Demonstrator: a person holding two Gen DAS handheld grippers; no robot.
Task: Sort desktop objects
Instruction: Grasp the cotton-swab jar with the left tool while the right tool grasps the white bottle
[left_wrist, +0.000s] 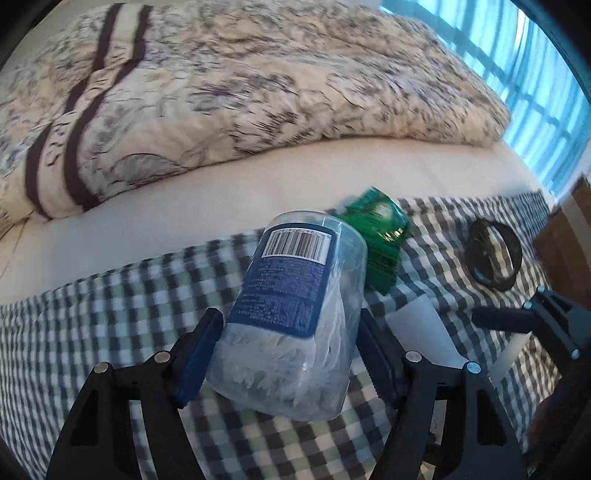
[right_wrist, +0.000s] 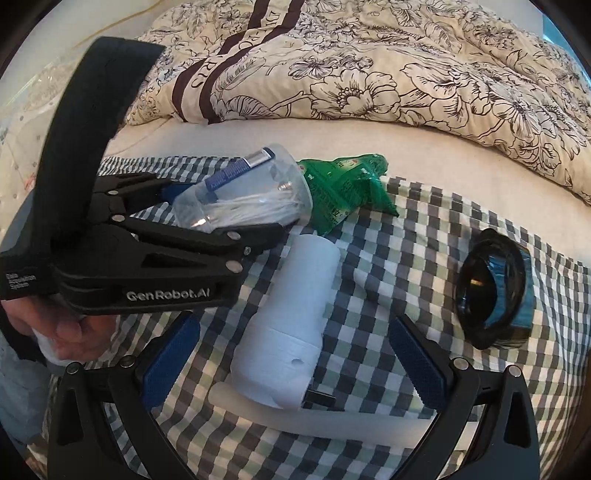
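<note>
A clear plastic tub of cotton swabs (left_wrist: 291, 317) with a blue label and barcode lies tilted between the blue pads of my left gripper (left_wrist: 288, 325), which presses on both its sides. The right wrist view shows the same tub (right_wrist: 243, 199) held in the left gripper (right_wrist: 236, 216) just above the checked cloth. My right gripper (right_wrist: 293, 325) stands open around a white cylinder (right_wrist: 291, 314) lying on the cloth, and its pads do not touch it. A green packet (right_wrist: 340, 184) lies just behind the tub.
A black ring-shaped roll (right_wrist: 495, 288) lies to the right on the checked cloth (right_wrist: 406, 240). A pale tube (right_wrist: 314, 417) lies across the near end of the white cylinder. A flowered quilt (right_wrist: 369, 74) is heaped behind on the bed. A person's hand (right_wrist: 66, 328) holds the left gripper.
</note>
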